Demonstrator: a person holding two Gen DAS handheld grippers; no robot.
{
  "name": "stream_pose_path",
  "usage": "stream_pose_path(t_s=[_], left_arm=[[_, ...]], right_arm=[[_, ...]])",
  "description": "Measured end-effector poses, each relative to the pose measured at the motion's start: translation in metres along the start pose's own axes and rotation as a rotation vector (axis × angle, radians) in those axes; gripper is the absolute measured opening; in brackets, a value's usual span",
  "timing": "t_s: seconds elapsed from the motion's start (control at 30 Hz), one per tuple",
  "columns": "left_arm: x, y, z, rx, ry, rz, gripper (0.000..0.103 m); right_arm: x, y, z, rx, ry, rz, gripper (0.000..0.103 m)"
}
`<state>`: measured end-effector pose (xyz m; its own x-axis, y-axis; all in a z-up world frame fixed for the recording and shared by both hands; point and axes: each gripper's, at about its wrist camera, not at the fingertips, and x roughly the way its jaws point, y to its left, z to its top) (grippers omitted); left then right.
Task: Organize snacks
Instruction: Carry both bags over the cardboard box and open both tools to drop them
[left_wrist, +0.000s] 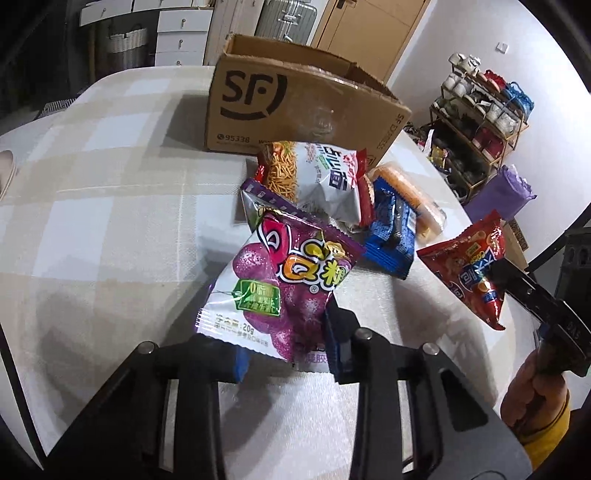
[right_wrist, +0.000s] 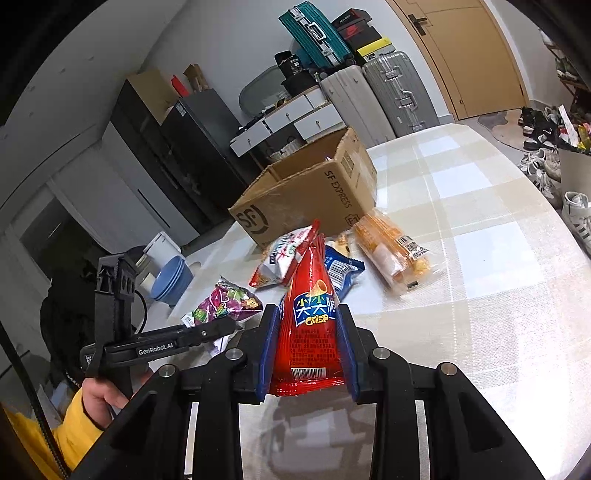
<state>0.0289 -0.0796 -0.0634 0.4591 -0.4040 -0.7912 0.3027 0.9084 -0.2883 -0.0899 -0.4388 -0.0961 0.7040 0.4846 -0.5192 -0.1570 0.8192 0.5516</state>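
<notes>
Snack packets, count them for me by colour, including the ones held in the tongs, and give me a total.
Purple: 1, the purple packet in the left tongs
Red: 1, the red packet in the right tongs
White and red: 1, the noodle snack bag
Blue: 1, the blue packet
Orange, clear wrap: 1, the orange pack
Total: 5

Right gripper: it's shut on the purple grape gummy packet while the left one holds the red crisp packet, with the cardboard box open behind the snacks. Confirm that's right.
The packets are swapped. The right gripper is shut on the red crisp packet, as the right wrist view shows; the left gripper holds the purple gummy packet. The cardboard box does stand open behind the snacks.
</notes>
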Motion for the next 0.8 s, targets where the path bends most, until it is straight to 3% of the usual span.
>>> stream_pose_path(t_s=[0.57, 0.8], left_arm=[[-0.068, 0.001, -0.007, 0.022, -0.099, -0.016, 0.028], [-0.074, -0.007, -0.013, 0.044, -0.109, -0.005, 0.028]], right_arm=[[-0.004, 0.033, 0.014, -0.035, -0.014, 0.047, 0.031], [-0.003, 0.030, 0.012, -0.027, 0.005, 0.055, 0.031]])
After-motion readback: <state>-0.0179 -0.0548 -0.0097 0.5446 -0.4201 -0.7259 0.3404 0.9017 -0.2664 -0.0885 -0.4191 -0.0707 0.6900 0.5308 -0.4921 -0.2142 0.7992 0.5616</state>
